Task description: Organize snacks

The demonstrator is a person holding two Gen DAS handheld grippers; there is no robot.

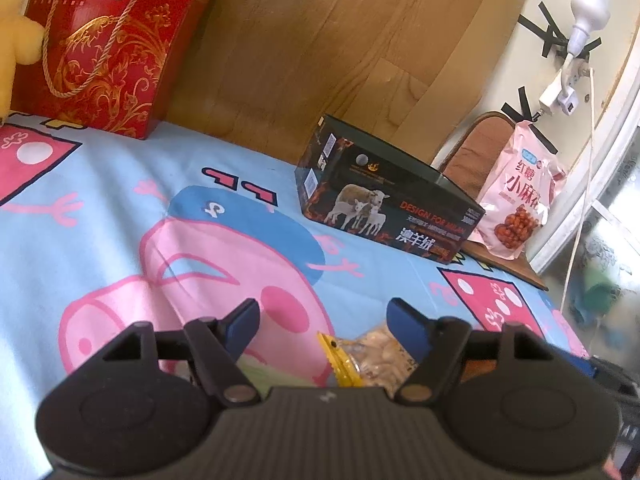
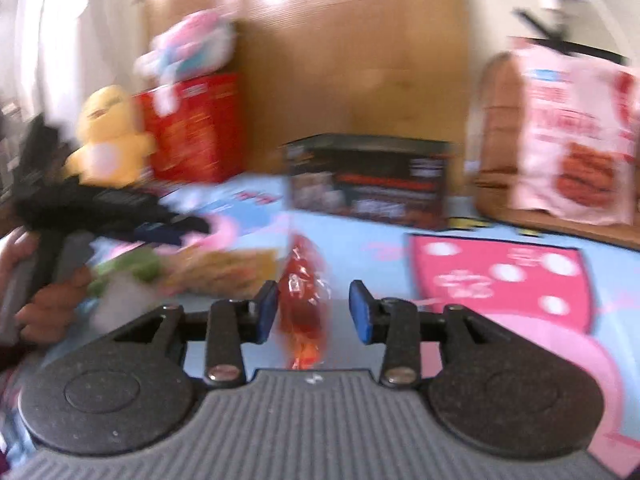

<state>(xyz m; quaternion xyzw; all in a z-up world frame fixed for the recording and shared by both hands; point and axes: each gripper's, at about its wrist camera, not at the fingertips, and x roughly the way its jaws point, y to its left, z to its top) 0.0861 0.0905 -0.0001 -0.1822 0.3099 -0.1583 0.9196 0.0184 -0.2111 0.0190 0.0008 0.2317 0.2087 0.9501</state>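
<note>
Left wrist view is showing, running left to right with the dark sheep-printed box (image 1: 384,196) as the landmark: a yellow plush toy (image 1: 16,40) and a red gift bag (image 1: 116,40) are standing well to the left of the box against the wooden headboard (image 1: 320,40), and a pink snack bag (image 1: 516,196) is leaning just to the right of the box on a brown chair (image 1: 476,152). Nearer the camera than the box, the left gripper (image 1: 322,312) is hovering with its jaws spread wide over a clear packet of pale snacks (image 1: 376,356) lying on the cartoon bedsheet (image 1: 120,200); the pads are not pressing on it. In the blurred right wrist view, the right gripper (image 2: 314,306) is pointing toward the same box, and a red-orange wrapped snack (image 2: 304,300) is sitting between its blue pads (image 2: 267,312); a gap is showing on the right side, so the jaws are reading as parted rather than clamping, though blur is making contact on the left side hard to judge. The task is looking to be at an early stage: the box top is appearing closed or empty from here, the pale packet and the red one are lying loose, and gathering them in one place is remaining to be done.
</note>
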